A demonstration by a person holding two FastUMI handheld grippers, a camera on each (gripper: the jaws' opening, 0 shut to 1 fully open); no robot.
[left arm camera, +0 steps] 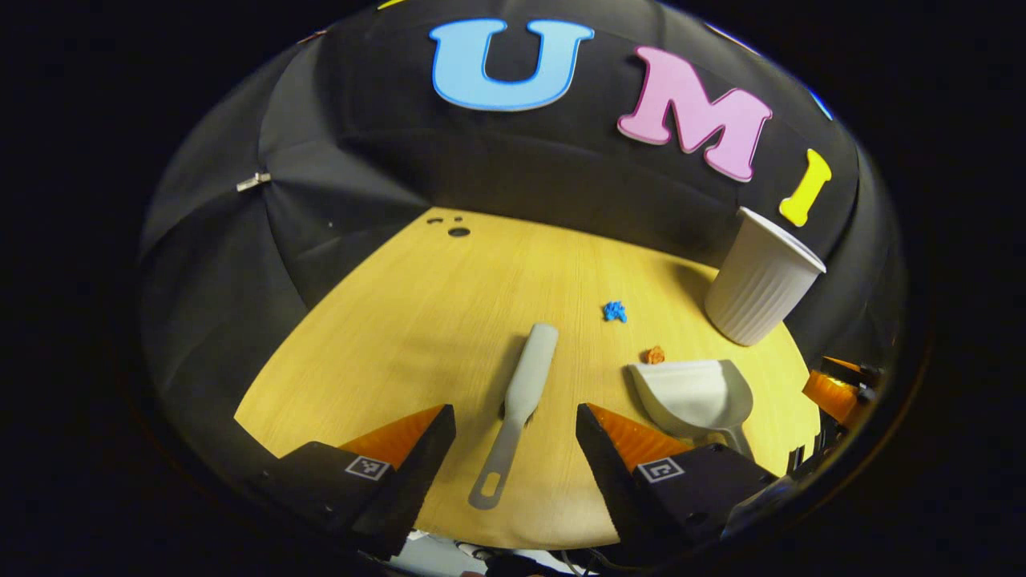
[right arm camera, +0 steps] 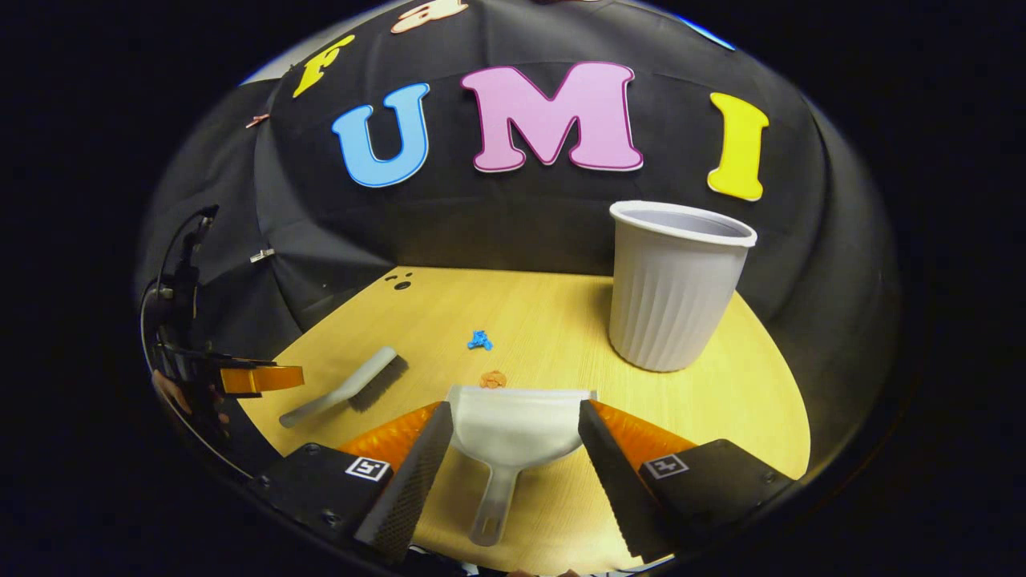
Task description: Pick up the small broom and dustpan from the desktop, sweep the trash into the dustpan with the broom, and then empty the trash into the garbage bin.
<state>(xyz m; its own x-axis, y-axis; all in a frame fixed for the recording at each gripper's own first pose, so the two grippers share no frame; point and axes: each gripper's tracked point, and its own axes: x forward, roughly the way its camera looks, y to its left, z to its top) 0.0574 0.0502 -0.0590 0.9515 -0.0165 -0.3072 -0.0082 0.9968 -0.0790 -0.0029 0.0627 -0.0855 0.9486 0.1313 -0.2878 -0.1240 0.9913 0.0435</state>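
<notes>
On the wooden desktop (left arm camera: 417,320) the small grey broom (left arm camera: 521,401) lies flat, its handle pointing back toward the left gripper (left arm camera: 515,437), whose two fingers stand wide apart on either side of that handle, touching nothing. In the right gripper view the same broom (right arm camera: 345,389) sits off to the left, brush end farther away.

The right gripper (right arm camera: 507,449) is spread open as well, its fingers flanking the pale dustpan (right arm camera: 513,433); the pan's handle runs back between them, though whether the tips graze the pan's sides is hard to judge from this angle. In the left gripper view the dustpan (left arm camera: 697,397) rests right of the broom, well apart from it.

Two bits of trash: an orange scrap (right arm camera: 493,379) just beyond the dustpan's front lip, and a blue scrap (right arm camera: 479,340) a little farther out. The white ribbed garbage bin (right arm camera: 673,284) stands upright at the back right, near the wall.
</notes>
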